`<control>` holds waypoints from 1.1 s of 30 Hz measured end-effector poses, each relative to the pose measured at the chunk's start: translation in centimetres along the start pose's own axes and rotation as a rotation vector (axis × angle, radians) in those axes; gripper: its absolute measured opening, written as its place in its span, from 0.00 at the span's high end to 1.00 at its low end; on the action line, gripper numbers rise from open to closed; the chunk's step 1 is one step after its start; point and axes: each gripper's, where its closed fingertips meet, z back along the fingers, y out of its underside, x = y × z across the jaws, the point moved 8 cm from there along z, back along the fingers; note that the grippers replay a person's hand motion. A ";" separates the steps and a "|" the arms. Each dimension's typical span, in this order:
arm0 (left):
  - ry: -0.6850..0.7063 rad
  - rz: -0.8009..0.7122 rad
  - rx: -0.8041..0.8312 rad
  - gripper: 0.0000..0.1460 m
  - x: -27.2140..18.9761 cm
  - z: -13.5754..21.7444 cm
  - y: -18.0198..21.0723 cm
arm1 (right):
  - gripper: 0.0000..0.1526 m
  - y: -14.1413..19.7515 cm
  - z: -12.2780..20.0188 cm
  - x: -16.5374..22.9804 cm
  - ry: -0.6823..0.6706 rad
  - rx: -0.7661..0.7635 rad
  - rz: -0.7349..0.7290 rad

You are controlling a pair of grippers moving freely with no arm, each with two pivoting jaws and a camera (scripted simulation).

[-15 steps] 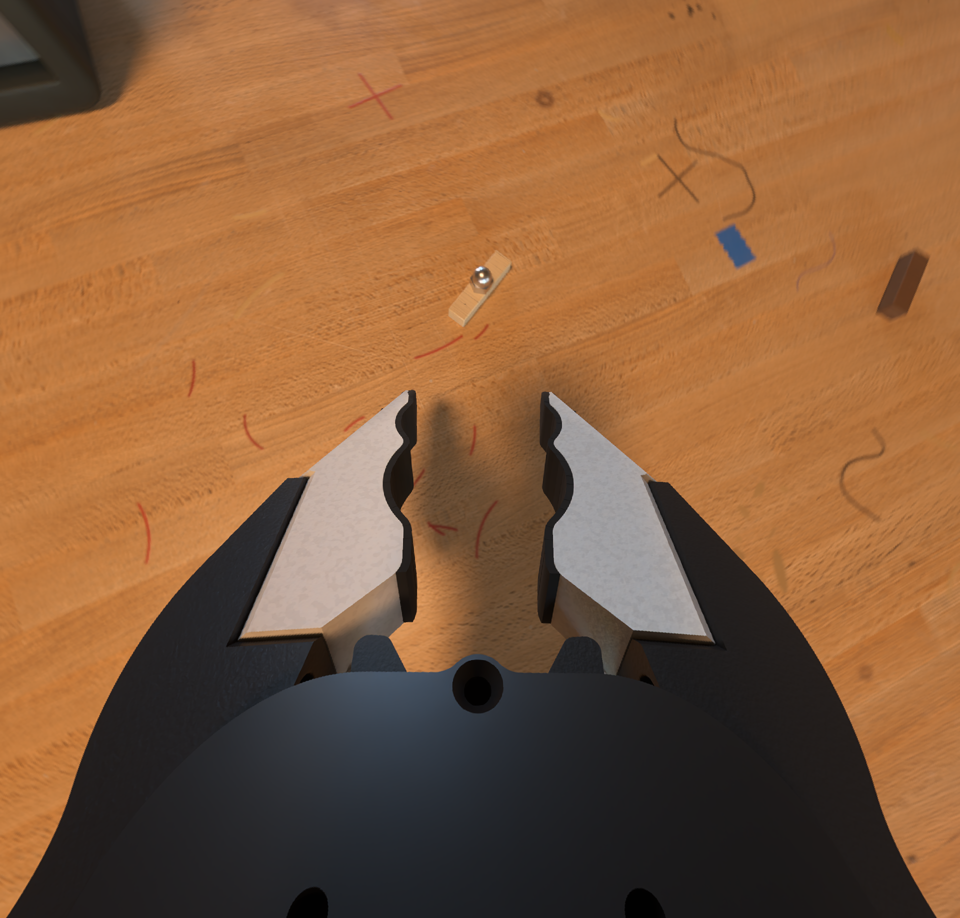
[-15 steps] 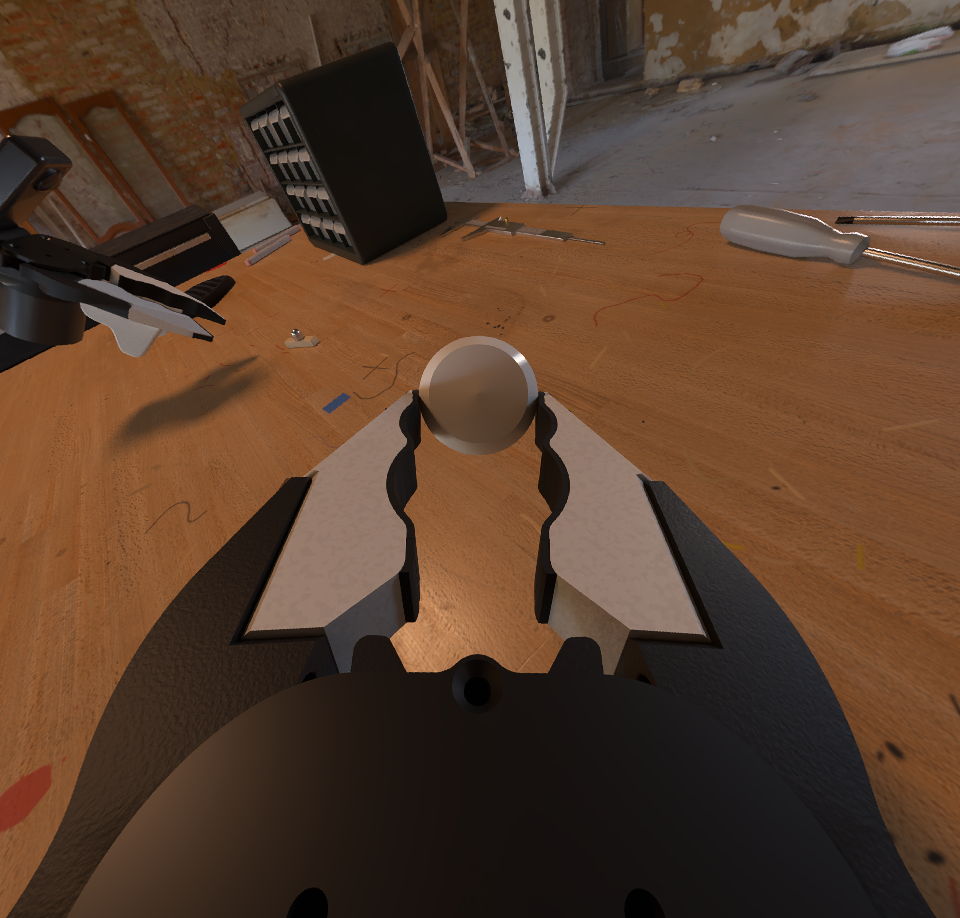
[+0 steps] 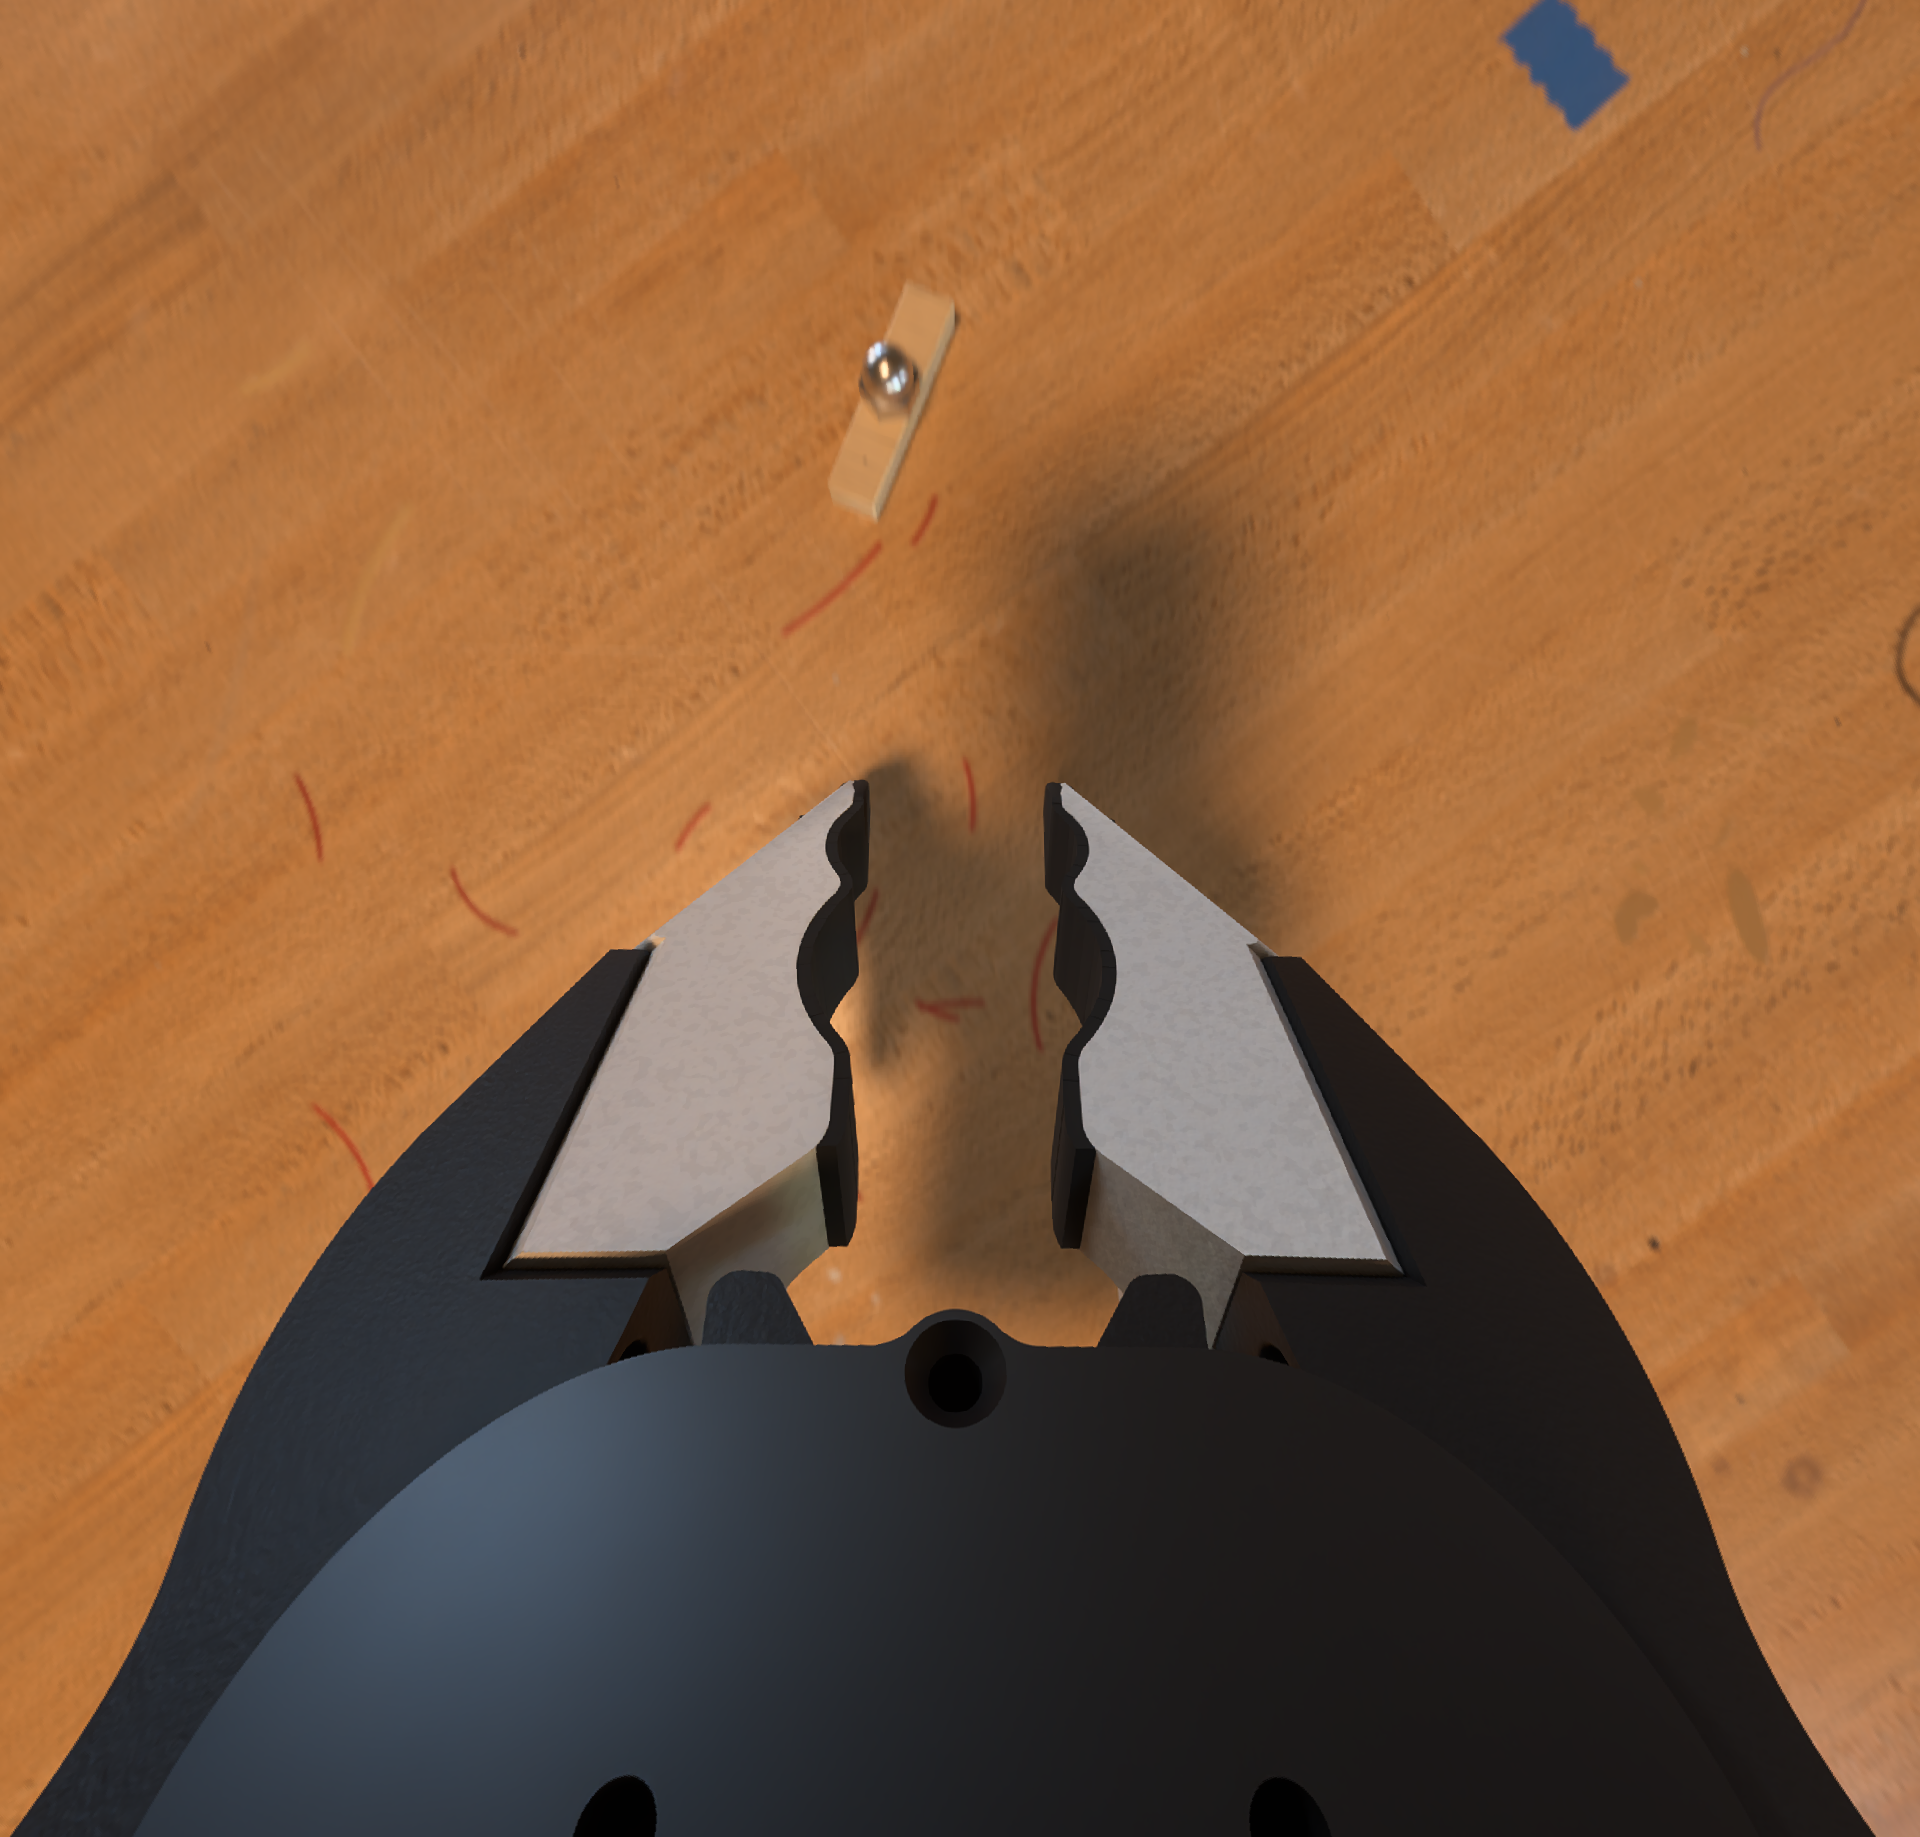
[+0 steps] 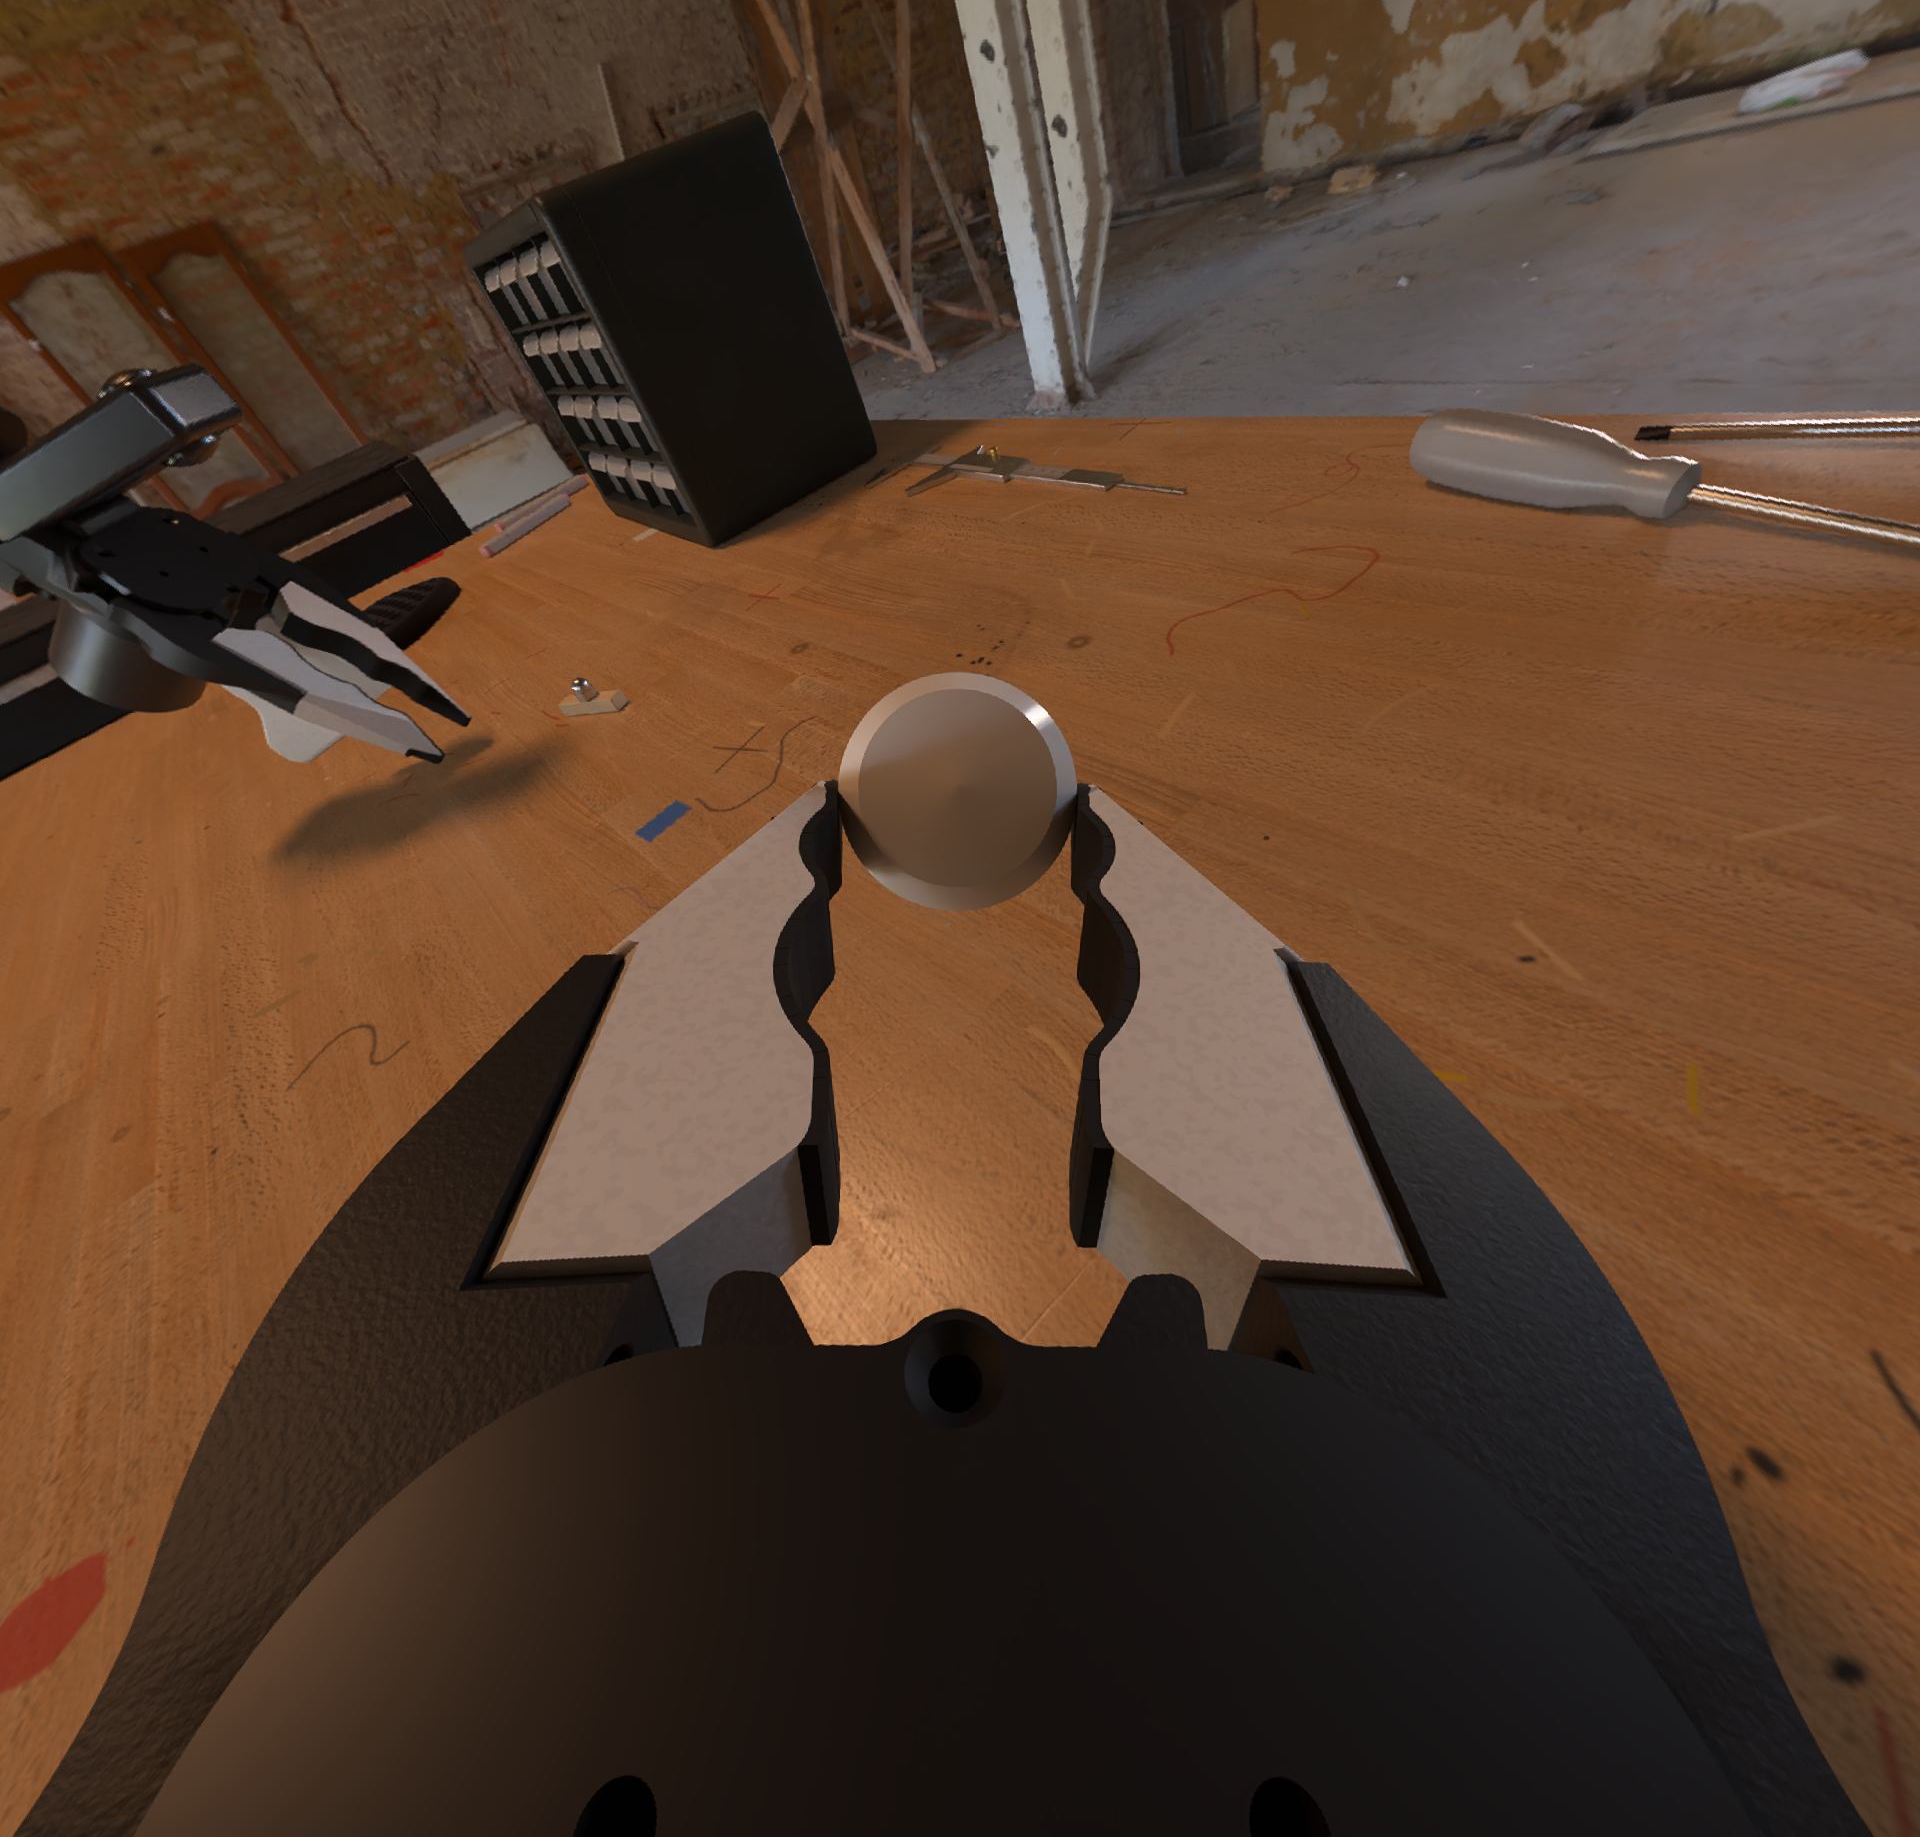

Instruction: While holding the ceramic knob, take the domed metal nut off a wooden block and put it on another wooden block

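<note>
Since half a second ago, the left claw (image 3: 956, 790) has come closer to the shiny nut (image 3: 888, 379), which now looks bigger in the upper middle of the left wrist view. The nut sits on a small pale block (image 3: 894, 400). This claw is partly open and holds nothing, so I think the grab comes next. The right claw (image 4: 956, 795) stays closed on the round knob (image 4: 954, 792) in the middle of its view. The tabletop (image 4: 1455, 852) is orange wood with red and dark scribbles and a blue patch (image 3: 1564, 57). Behind it are brick walls, a black box of drawers (image 4: 675, 333) and a white-handled screwdriver (image 4: 1558, 462).
</note>
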 end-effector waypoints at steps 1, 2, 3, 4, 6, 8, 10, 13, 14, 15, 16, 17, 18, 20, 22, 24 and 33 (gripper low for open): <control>0.005 0.007 0.008 0.77 0.0 0.3 0.5 | 0.71 0.0 -0.1 -0.1 -0.005 0.002 -0.007; -0.006 0.008 0.016 0.77 0.0 0.6 1.0 | 0.71 0.1 -0.1 -0.1 -0.009 0.006 -0.012; -0.017 0.007 0.024 0.77 -0.1 0.9 1.5 | 0.71 0.1 -0.2 -0.1 -0.012 0.010 -0.014; -0.026 0.010 0.034 0.77 -0.1 1.1 2.0 | 0.71 0.1 -0.2 -0.1 -0.014 0.014 -0.012; -0.024 0.026 0.032 0.77 -0.1 1.2 2.4 | 0.71 0.2 -0.3 0.0 -0.017 0.021 -0.009; -0.003 0.034 0.008 0.77 -0.3 1.0 2.4 | 0.71 0.3 -0.4 0.0 -0.020 0.028 -0.007; -0.006 0.013 0.019 0.77 -0.5 0.7 2.4 | 0.71 0.3 -0.5 0.1 -0.022 0.032 -0.005; -0.071 -0.016 0.034 0.76 0.1 1.0 2.3 | 0.71 0.3 -0.4 0.0 -0.016 0.028 -0.004; -0.096 -0.005 0.030 0.76 0.6 1.3 2.4 | 0.71 0.3 -0.4 0.0 -0.015 0.027 -0.006; -0.129 0.019 0.028 0.76 1.2 1.6 2.5 | 0.71 0.2 -0.3 0.0 -0.015 0.024 -0.009; -0.172 0.053 0.041 0.77 2.0 2.0 2.8 | 0.71 0.2 -0.3 -0.1 -0.015 0.021 -0.012; -0.211 0.084 0.068 0.77 2.7 2.3 3.1 | 0.71 0.2 -0.3 -0.1 -0.016 0.020 -0.014; -0.241 0.108 0.091 0.77 3.4 2.6 3.4 | 0.71 0.2 -0.3 -0.1 -0.016 0.020 -0.015; -0.270 0.138 0.092 0.77 4.3 3.3 4.0 | 0.71 0.2 -0.3 -0.1 -0.016 0.022 -0.014; -0.299 0.163 0.069 0.77 4.8 3.9 4.3 | 0.71 0.3 -0.3 -0.1 -0.016 0.024 -0.012; -0.326 0.182 0.048 0.77 5.2 4.2 4.2 | 0.71 0.3 -0.4 -0.1 -0.017 0.026 -0.012; -0.461 0.200 0.025 0.65 6.0 4.6 4.3 | 0.71 0.3 -0.3 -0.1 -0.013 0.024 -0.011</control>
